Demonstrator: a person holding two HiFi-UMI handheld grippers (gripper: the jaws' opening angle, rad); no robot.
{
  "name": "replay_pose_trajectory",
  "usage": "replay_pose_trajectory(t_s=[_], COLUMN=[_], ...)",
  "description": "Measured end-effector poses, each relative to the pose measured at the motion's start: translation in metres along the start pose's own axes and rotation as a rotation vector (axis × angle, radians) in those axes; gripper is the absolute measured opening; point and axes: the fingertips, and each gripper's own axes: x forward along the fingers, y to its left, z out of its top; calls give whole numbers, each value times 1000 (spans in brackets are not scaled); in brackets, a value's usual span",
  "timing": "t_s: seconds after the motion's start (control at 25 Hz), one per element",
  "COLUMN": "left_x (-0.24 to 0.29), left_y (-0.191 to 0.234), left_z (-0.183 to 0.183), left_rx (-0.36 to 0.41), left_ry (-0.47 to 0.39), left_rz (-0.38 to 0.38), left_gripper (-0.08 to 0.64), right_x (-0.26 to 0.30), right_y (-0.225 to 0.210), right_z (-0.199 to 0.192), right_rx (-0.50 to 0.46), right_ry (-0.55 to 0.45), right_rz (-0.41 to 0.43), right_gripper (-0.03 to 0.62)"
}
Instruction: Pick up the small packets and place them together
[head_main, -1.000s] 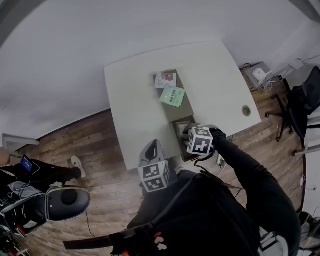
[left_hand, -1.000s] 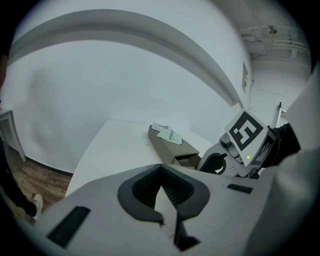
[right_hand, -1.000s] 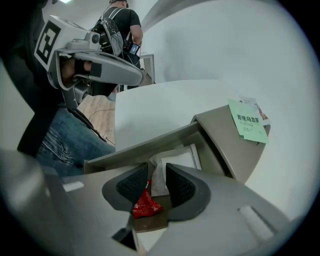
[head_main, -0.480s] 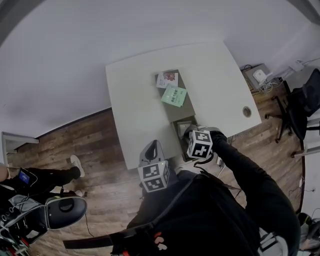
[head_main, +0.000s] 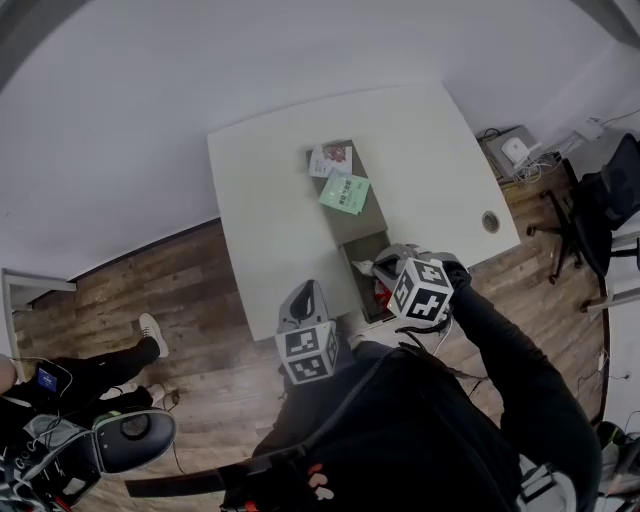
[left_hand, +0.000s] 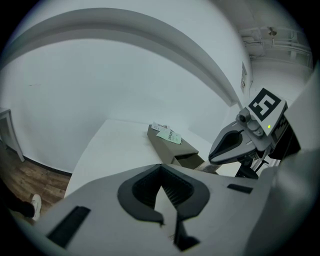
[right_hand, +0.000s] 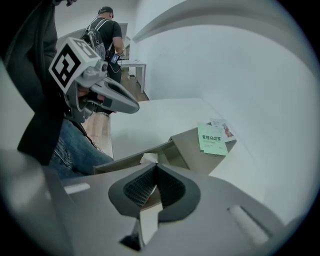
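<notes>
1. White table (head_main: 265, 220): bears everything. Bare and wide on both sides of the box, so there is ample room for swinging a gripper across. Near edge just under both grippers.
2. Long grey-brown box (head_main: 352, 228): lies lengthwise away from the person, down the table's middle. Flat top probably serves as the gathering spot, judging by the packets already on it.
3. Drawer (right_hand: 117, 163): stands pulled out at the box's near end, likely left open as the source of packets. Low walls to clear on the way out.
4. Right gripper (right_hand: 151, 190): clenched on a small pale packet (right_hand: 148, 159), pointing steeply down above the drawer. Pinches the thin packet edgewise, leaving only a top corner peeking past the pads. Probably calls next for a carry along the box to its far end, with open air over the top and nothing in the path.
5. Left gripper (left_hand: 161, 197): jaws together on nothing, parked near the table's near edge, to the left of the drawer and clear of the other gripper's route.
6. Green packet (head_main: 345, 192): lies flat on the box's far half, close to a long edge, where a careless nudge could slide it off.
7. White packet (head_main: 331, 158): pink-printed, at the box's far end, just beside the green one, perhaps partly under it.
</notes>
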Motion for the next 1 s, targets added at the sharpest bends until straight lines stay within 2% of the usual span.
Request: replay_pose_trajectory(t_s=[0.16,0.32,0.48,0.6,0.8,1.0], left_x=[1,2,5,7,11,18], left_y=[0,1,2,7,19,31], left_z=[1,3,4,6,8,9], left_rx=[4,4,10,10,2,-15], left_ry=[2,1,2,10,18,22], left_rz=[0,2,0,5,21,40], left_gripper=[-2,-2,-2,-2,-2,-2], right_x=[-27,-55,-57,-41,4,31], right_y=[-19,-56,-100,-121,-128,-111], right_z=[6,17,27,41,59,57], right_rx=[59,107,87,66,15,-26], right_ry=[-61,-133,-145,-149,-113,-82], right_rz=[-37,-131,-261,-319,-310,-239], right_gripper=[2,2,2,2,2,2])
